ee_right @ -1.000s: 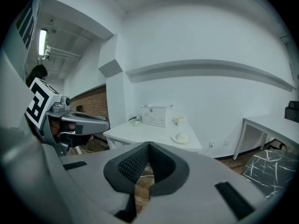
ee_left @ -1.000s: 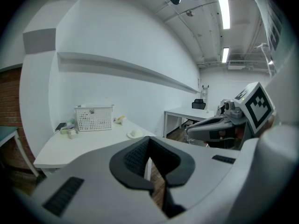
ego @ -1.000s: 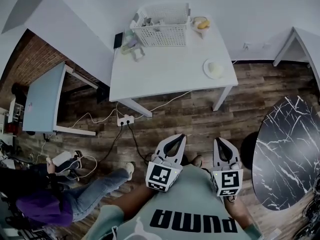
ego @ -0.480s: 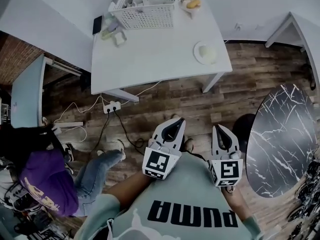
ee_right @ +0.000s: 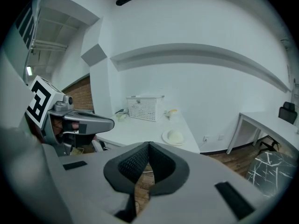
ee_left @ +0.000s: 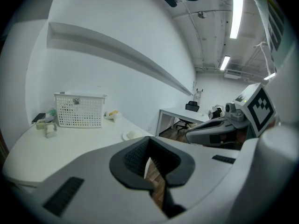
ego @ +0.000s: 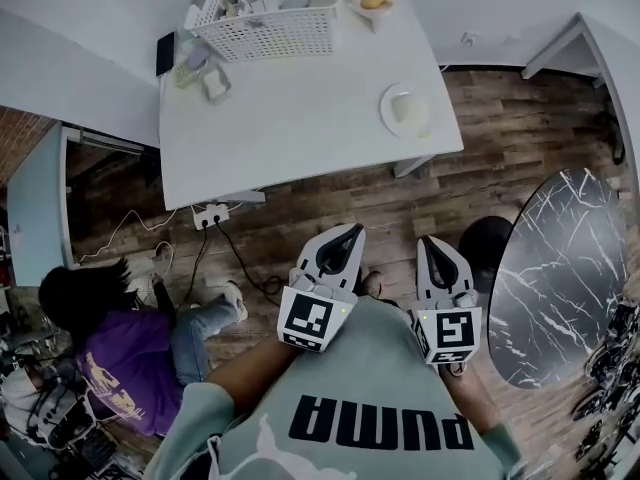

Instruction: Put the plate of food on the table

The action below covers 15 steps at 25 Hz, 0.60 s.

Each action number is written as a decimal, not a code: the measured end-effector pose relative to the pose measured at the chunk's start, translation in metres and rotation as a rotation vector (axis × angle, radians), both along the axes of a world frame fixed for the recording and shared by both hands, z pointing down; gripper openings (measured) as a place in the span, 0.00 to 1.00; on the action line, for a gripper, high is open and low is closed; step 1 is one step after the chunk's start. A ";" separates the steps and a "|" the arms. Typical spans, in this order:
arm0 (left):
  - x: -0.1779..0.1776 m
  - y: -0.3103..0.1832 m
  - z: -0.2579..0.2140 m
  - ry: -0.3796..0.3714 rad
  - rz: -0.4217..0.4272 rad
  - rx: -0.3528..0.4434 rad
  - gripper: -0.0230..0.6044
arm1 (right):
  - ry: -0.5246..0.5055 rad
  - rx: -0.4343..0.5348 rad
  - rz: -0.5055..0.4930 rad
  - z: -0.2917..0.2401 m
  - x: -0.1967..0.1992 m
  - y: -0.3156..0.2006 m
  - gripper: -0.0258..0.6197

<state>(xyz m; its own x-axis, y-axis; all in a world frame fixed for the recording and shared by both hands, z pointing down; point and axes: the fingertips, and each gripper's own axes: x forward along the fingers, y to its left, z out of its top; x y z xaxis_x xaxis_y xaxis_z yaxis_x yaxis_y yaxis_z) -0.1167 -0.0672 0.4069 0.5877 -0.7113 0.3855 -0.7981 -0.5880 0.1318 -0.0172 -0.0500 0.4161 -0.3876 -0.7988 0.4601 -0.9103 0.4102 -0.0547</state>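
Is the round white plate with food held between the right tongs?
No, the right tongs are shut on nothing, and the round white plate lies on the white rectangular table.

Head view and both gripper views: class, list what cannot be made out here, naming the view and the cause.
- Basket contents: in the head view the top edge cuts them off; in both gripper views the basket's wall hides them.
- Food on the plate: a pale mound, too small in every view to identify.
- Small items beside the basket: too small in every view to name.
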 end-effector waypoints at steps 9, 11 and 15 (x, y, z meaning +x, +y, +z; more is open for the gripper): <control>-0.012 -0.063 -0.013 0.053 0.035 0.029 0.05 | 0.036 0.012 0.060 -0.013 -0.005 -0.054 0.05; -0.017 -0.074 -0.017 0.066 0.038 0.050 0.05 | 0.038 0.022 0.071 -0.017 -0.009 -0.064 0.05; -0.024 -0.092 -0.021 0.084 0.044 0.075 0.05 | 0.050 0.043 0.091 -0.024 -0.013 -0.083 0.05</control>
<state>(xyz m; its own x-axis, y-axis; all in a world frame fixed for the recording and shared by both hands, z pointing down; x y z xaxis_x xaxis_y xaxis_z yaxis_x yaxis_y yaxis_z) -0.1406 -0.1592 0.3858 0.6472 -0.7089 0.2803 -0.7591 -0.6329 0.1521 -0.0301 -0.1327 0.3920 -0.2905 -0.8488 0.4419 -0.9449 0.3272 0.0073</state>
